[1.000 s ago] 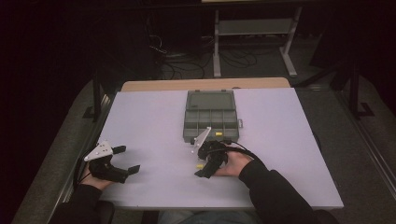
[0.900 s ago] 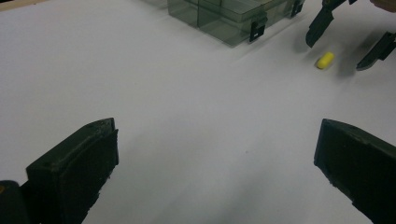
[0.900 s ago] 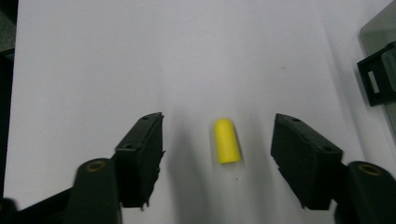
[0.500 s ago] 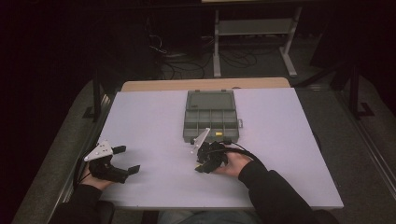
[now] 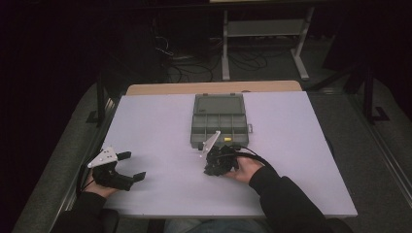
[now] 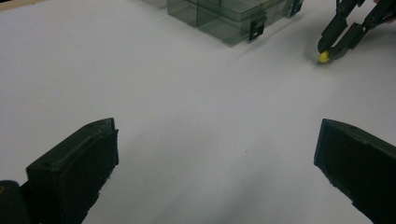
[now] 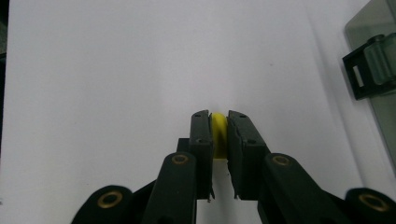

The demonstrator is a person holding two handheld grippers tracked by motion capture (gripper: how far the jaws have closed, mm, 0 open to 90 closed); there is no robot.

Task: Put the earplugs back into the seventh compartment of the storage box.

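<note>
A small yellow piece (image 7: 218, 133) is pinched between the tips of my right gripper (image 7: 218, 119), low over the white table. In the left gripper view the same yellow piece (image 6: 323, 57) shows at the right gripper's (image 6: 332, 46) tips, at the table surface. In the high view the right gripper (image 5: 210, 170) lies just in front of a grey compartment box (image 5: 219, 121). My left gripper (image 5: 133, 166) rests near the table's front left, jaws wide apart with nothing between them (image 6: 217, 130).
The box (image 6: 229, 18) stands open at the table's middle back, with another yellow bit (image 5: 227, 139) in a front compartment and a latch (image 7: 369, 65) on its near side. White tabletop (image 5: 155, 126) spreads between the two grippers.
My right gripper has drawn slightly back from the front edge, towards the box, still holding the yellow piece. The left gripper has stayed put.
</note>
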